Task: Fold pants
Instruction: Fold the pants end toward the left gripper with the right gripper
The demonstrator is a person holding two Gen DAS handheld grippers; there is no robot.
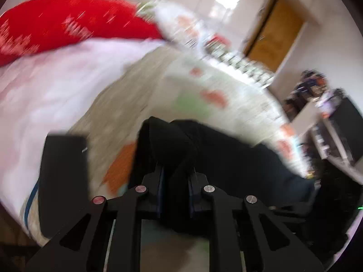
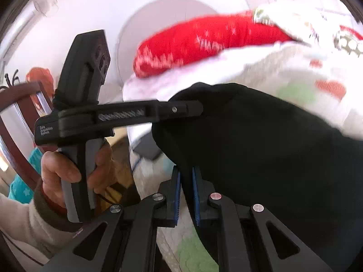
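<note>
The black pants [image 1: 226, 154] lie bunched on a flower-patterned quilt [image 1: 192, 86]. My left gripper [image 1: 175, 172] is shut on a thick fold of the pants that rises between its fingers. In the right wrist view the pants [image 2: 261, 147] fill the right half, and my right gripper [image 2: 186, 179] is shut on their near edge, with dark cloth pinched between the blue pads [image 2: 178, 192]. To the left, a person's hand [image 2: 61, 170] holds the left gripper [image 2: 196, 110] side-on, its tip clamped on the upper edge of the same cloth. Both views are blurred.
A red pillow [image 1: 68, 22] and a white fluffy blanket [image 1: 45, 90] lie at the far side of the bed. A flat black device [image 1: 63, 181] with a blue cable rests on the quilt at left. A wooden chair [image 2: 20, 122] stands beside the bed; a brown door [image 1: 276, 34] and cluttered shelves [image 1: 317, 104] are beyond.
</note>
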